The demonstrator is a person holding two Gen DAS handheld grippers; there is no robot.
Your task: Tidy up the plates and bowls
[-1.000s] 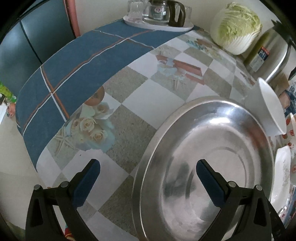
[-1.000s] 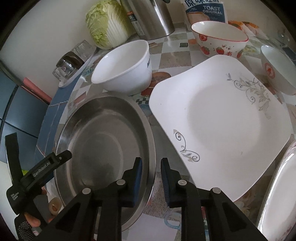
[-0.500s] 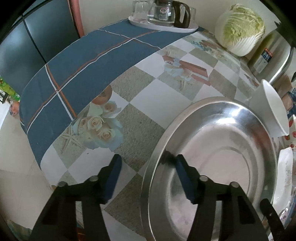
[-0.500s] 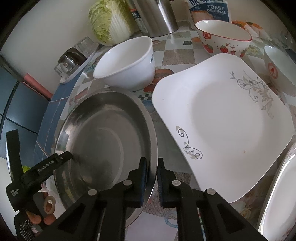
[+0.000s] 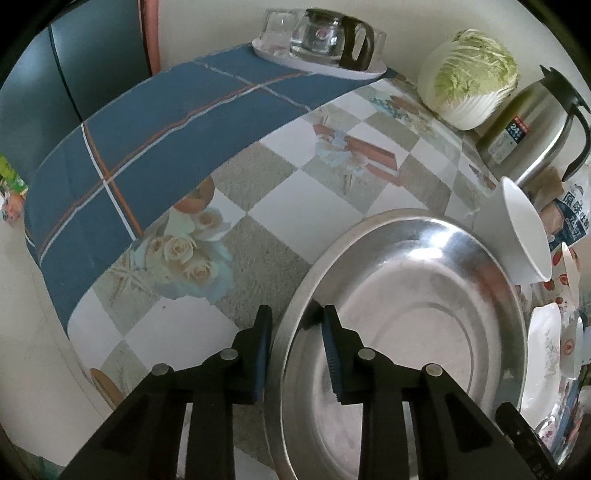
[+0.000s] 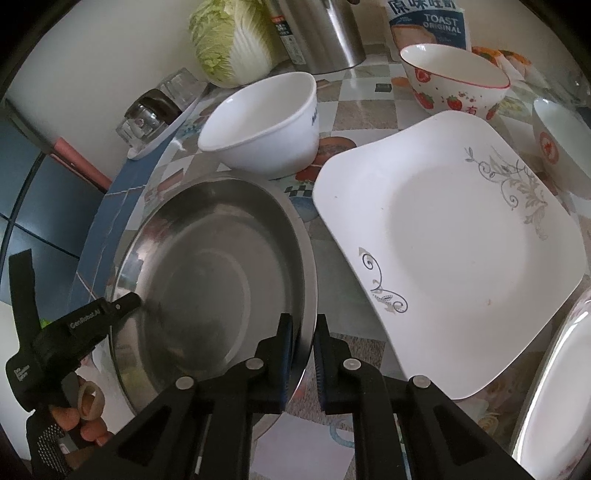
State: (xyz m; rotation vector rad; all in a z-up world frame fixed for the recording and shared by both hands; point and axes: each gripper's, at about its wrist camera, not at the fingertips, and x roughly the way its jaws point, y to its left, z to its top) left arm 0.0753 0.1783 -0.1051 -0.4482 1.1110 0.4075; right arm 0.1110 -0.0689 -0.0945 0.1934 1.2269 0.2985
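While seen from the left wrist: left gripper [image 5: 295, 347] closed most of the way over the near-left rim of the steel basin [image 5: 406, 332], one blue pad outside the rim, the other inside, both close against the metal; clamped on it, as far as can be told. Basin flat on the patterned tablecloth [image 5: 258, 192]. Just beyond its far-right edge, a white bowl [image 5: 517, 229], seen side-on. Farther right, at the frame edge, a sliver of the square white plate [image 5: 543, 332]. At the back, along the wall: a glass pot and cups on a tray [image 5: 325, 40], a cabbage [image 5: 472, 74], a steel thermos jug [image 5: 535, 122].

From the right wrist: right gripper [image 6: 304, 332] pinched on the basin's [image 6: 207, 266] near-right rim, fingers nearly together with the thin metal edge between them. Left gripper [image 6: 122, 304] visible at the opposite side, tip at the basin's left rim, held by a gloved hand [image 6: 74, 413]. White bowl [image 6: 262, 125] upright just behind the basin. Square white plate [image 6: 450, 251] with grey scroll pattern just right of the basin, near but apart. Behind it a strawberry-print bowl [image 6: 454, 81]; at far right a small bowl with a red mark [image 6: 557, 147]. Toast bag [image 6: 428, 22] against the wall.
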